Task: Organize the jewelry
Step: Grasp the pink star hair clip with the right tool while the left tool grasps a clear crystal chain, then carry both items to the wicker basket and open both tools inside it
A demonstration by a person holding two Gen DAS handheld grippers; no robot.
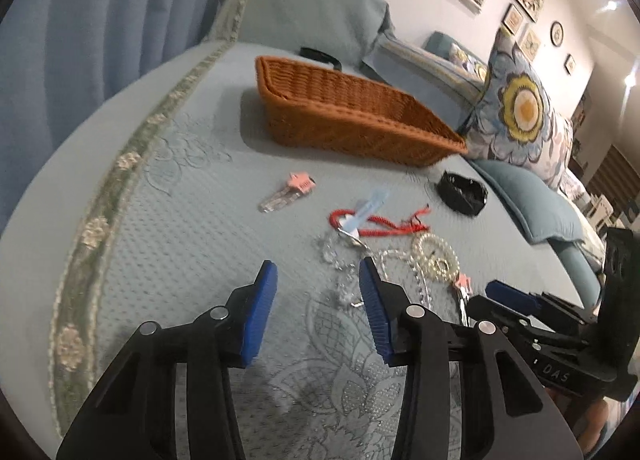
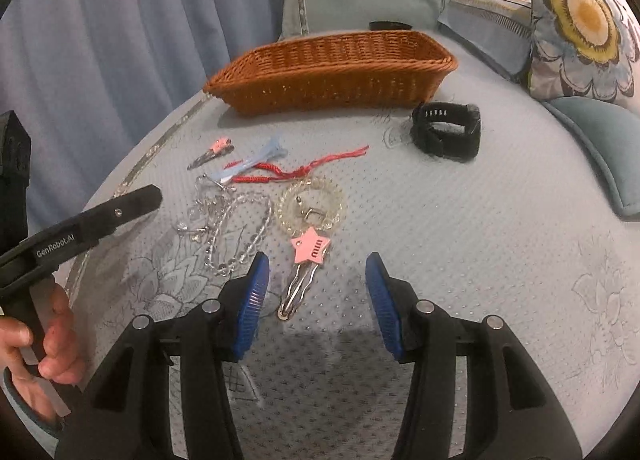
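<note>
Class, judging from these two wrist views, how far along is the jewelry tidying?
Done: nothing visible; no jewelry shows in the wicker basket, though its floor is partly hidden. In hand: nothing; the left gripper and right gripper are open, the right nearest the pink star hair clip. Left: that clip, the bead bracelet, red cord, chains and black watch.
</note>
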